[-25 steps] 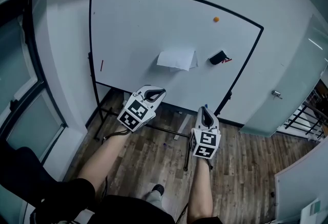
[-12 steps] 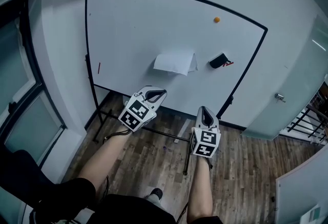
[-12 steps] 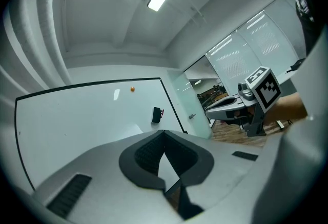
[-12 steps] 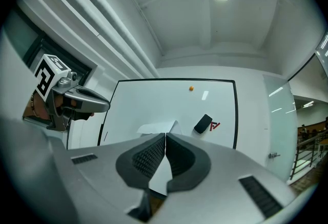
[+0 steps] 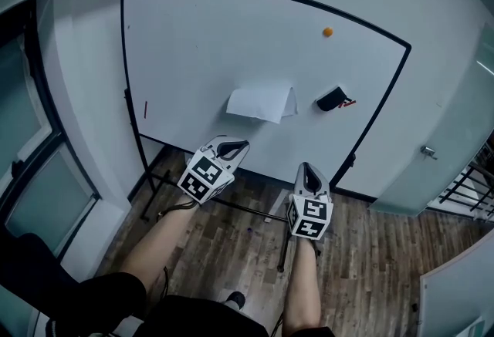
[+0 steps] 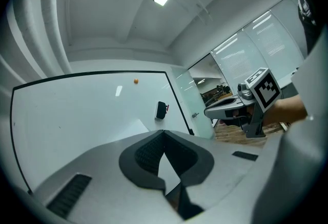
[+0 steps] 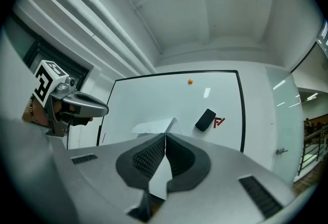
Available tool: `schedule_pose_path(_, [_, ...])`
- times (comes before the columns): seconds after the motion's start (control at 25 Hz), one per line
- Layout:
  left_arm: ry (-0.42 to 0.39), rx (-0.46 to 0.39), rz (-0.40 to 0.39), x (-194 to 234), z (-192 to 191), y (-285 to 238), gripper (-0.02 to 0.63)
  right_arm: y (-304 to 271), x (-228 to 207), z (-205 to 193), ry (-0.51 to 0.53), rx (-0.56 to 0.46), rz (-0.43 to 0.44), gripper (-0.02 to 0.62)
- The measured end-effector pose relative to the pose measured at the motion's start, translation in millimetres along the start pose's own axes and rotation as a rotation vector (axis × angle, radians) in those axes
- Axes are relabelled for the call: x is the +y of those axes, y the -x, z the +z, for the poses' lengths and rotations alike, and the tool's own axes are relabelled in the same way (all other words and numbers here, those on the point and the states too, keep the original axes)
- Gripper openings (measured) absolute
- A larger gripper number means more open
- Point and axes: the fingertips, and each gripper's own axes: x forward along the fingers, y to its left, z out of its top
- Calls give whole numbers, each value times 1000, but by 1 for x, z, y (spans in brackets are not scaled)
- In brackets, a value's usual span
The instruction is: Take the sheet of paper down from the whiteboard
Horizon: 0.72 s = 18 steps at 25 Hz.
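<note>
Approach step: left gripper (image 5: 235, 145) and right gripper (image 5: 308, 168), jaws pressed together and empty, face the whiteboard's (image 5: 193, 50) paper (image 5: 260, 102); next, they likely must spread to pinch its edge.

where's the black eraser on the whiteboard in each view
Head view: black eraser right of centre, just right of the paper sheet.
Left gripper view: eraser near centre, above the shut jaws.
Right gripper view: eraser right of centre, above the jaws.
Shared landmark: orange magnet, higher than the eraser in all three.
</note>
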Motion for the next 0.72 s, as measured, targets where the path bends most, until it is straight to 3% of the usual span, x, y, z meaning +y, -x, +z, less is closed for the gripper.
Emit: schedule_pose_path(0.72, [46, 50, 38, 28, -35, -77, 21, -79, -47, -28, -15, 28, 53, 25])
